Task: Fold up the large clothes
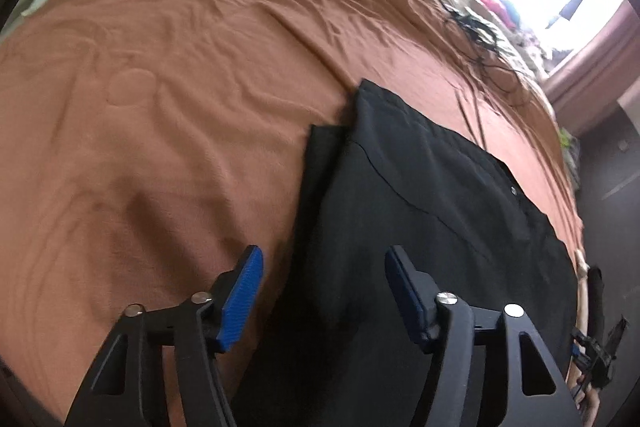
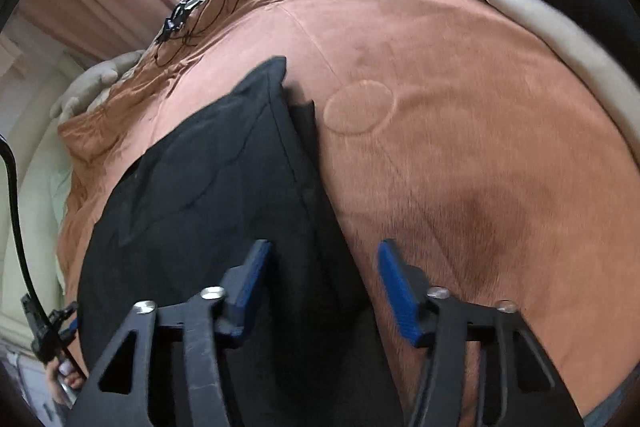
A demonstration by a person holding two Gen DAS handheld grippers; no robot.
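1. Left gripper [image 1: 324,291]: jaws part-open, nothing between the pads. It hangs over the left edge of the black garment [image 1: 440,211], one blue pad over the brown bedspread [image 1: 160,107], the other over the black cloth.
2. The garment lies flat on the bed, partly folded, a narrower under-layer peeking out along one long side. A small button shows near its far edge. It sits between the two grippers.
3. Right gripper [image 2: 324,291]: jaws part-open too, empty, straddling the garment's right edge [image 2: 208,187]; one pad over cloth, one over the bedspread [image 2: 460,107].
4. Far side: tangled black cable [image 2: 208,11] on the bed, well apart from the garment. White cloth [image 2: 540,23] at the right rim.
5. Risks, my read:
- Black-on-black layers: jaws may pinch only the top layer, so the fold drags the under-layer crooked.
- A pad on the bedspread side could bite the plush cover along with the cloth and lift both.
- Uneven grab between left and right would skew the fold line.
- Slippery thin fabric may slide out of a shallow pinch.
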